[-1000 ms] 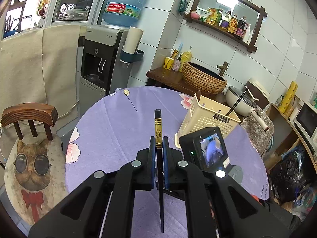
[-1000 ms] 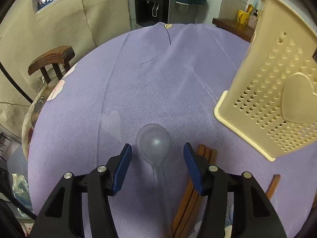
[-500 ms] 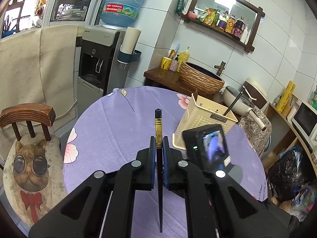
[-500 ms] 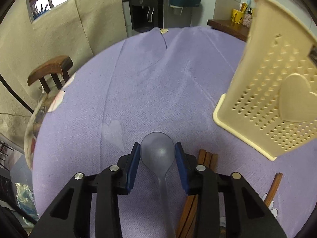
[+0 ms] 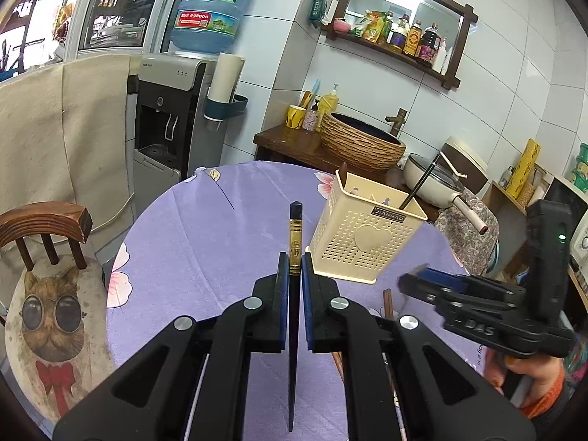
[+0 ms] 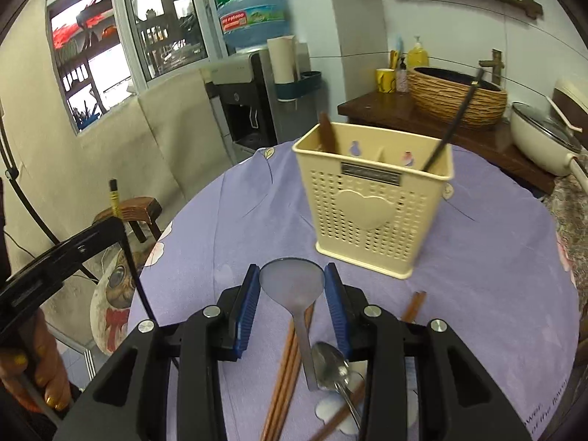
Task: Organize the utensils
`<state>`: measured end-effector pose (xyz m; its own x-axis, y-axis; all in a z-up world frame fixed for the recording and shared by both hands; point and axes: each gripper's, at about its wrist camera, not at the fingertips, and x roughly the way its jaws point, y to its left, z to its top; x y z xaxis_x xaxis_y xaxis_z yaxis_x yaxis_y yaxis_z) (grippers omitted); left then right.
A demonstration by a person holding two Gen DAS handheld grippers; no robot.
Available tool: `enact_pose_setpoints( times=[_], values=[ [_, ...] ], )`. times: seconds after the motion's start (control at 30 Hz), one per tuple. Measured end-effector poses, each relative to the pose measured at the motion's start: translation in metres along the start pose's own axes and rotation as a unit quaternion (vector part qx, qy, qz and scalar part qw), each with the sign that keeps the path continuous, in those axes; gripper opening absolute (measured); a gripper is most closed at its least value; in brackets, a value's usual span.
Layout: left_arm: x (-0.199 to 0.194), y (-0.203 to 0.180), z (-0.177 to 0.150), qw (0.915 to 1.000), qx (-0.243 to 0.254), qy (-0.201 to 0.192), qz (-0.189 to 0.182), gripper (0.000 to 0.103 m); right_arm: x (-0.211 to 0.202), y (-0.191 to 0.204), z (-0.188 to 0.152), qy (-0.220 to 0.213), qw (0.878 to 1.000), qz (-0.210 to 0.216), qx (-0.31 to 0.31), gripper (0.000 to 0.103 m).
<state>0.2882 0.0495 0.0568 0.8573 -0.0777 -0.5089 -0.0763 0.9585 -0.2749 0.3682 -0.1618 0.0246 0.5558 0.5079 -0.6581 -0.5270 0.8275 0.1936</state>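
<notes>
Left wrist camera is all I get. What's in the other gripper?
Observer: The right gripper is shut on a see-through plastic spoon, with its pads on the bowl.
Operator: Any more spoons to tidy?
Observer: Yes, one metal spoon lies on the table.
Operator: All by itself?
Observer: No, it lies among brown chopsticks.
</notes>
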Motion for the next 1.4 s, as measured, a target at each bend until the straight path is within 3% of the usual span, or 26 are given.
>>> enact_pose_setpoints(
  times=[0.3,0.87,1.1,1.23,1.4],
  values=[
    [-0.005,-0.006,0.0,1.0,0.005,-0.001,-0.003,0.007,-0.021,-0.012,-0.017,-0.011,1.0,0.009,0.009,0.035],
    [-0.014,-0.025,0.027,0.9988,0.029,-0.024,-0.031,0.007,-0.039,-0.012,-0.007,-0.046,0.998,0.028,0.013,0.035],
    [-0.015,-0.045,0.076,0.9958,0.044,-0.038,-0.07,0.007,-0.053,-0.016,0.024,-0.079,0.996,0.03,0.011,0.035],
    [-0.013,-0.066,0.123,0.9938,0.057,-0.051,-0.081,0.007,-0.066,-0.02,0.065,-0.108,0.994,0.031,0.011,0.035],
    [-0.008,-0.095,0.184,0.9918,0.059,-0.078,-0.082,0.007,-0.085,-0.028,0.124,-0.167,0.986,0.001,0.008,0.035]
  ],
)
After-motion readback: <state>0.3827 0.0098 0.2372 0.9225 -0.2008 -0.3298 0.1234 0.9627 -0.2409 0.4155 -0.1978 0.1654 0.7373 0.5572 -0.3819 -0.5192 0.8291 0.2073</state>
